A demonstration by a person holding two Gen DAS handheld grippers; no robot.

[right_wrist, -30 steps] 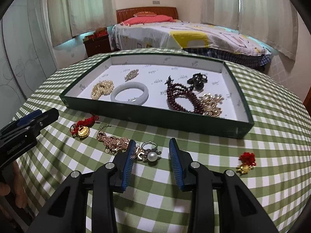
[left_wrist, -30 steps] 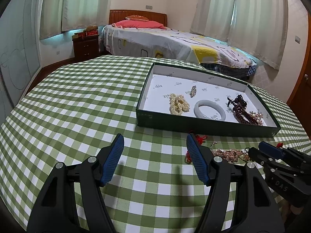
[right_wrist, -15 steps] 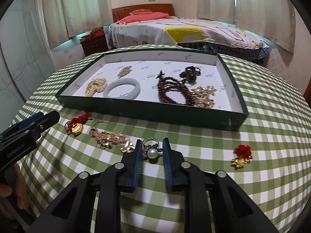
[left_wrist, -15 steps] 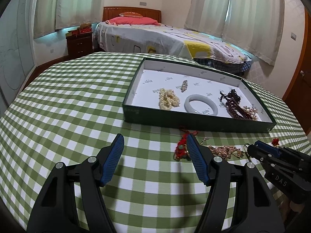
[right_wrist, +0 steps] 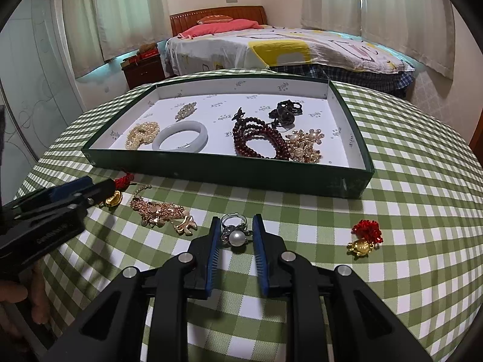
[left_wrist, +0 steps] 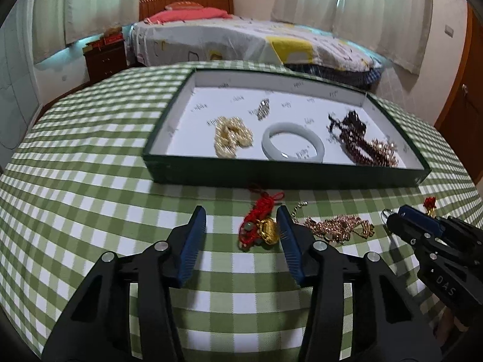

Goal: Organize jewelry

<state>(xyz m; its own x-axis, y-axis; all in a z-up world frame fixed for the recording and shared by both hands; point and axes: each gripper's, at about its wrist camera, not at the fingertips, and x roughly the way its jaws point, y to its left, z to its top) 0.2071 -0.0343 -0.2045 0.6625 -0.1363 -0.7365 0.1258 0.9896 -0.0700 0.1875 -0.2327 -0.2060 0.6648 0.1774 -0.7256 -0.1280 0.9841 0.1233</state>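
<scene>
I take the green tray [right_wrist: 211, 172] on the checked tablecloth [left_wrist: 90, 181] as my landmark. Inside it lie a pearl cluster [right_wrist: 142, 134], a white bangle [right_wrist: 181, 140], a small gold brooch [right_wrist: 184, 111], dark red beads [right_wrist: 259, 143], a black piece [right_wrist: 283, 111] and a gold-and-pearl ornament [right_wrist: 305, 146].

On the cloth just in front of the tray's near wall, my left gripper [left_wrist: 241, 229] is closing, jaws still apart, with the red-corded gold charm [left_wrist: 261, 226] between them; the charm lies against the right-hand pad, the other pad stands clear. Beside it, further along the wall, a rose-gold chain [right_wrist: 160, 211] lies spread between my two tools.

My right gripper [right_wrist: 235, 238] has its jaws drawn in close around the pearl ring [right_wrist: 237, 235], also in front of the tray; I cannot tell whether the pads press on it. Near the tray's other front corner sits a second red-tasselled gold charm [right_wrist: 363, 239], well apart from both grippers.
</scene>
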